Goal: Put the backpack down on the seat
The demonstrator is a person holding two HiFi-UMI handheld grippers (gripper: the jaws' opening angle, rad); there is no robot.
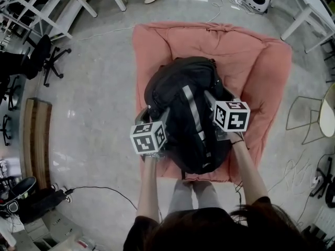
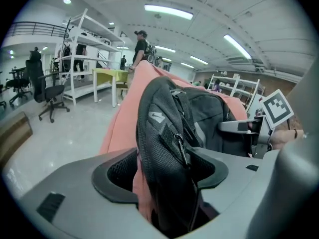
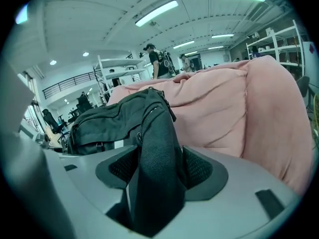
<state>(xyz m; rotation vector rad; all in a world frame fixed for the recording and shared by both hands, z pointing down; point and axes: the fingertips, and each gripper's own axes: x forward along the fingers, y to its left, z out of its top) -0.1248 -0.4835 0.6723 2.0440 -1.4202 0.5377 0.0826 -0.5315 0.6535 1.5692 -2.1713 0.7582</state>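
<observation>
A black backpack (image 1: 183,114) with a grey stripe lies on the pink cushioned seat (image 1: 261,61). My left gripper (image 1: 152,113) is at its left side and my right gripper (image 1: 212,99) at its right side. In the left gripper view a black mesh fold with a zipper pull (image 2: 164,128) sits between the wide jaws of the left gripper (image 2: 162,171), with a gap at the left pad. In the right gripper view a black strap (image 3: 157,148) stands loosely between the spread jaws of the right gripper (image 3: 157,169), and the pink seat (image 3: 224,113) rises behind it.
A black office chair (image 1: 47,56) and a wooden bench (image 1: 36,135) stand to the left. White table legs (image 1: 301,20) and a wire chair (image 1: 309,119) are to the right. Cables lie on the floor. A person (image 2: 141,46) stands by the shelves (image 2: 84,59).
</observation>
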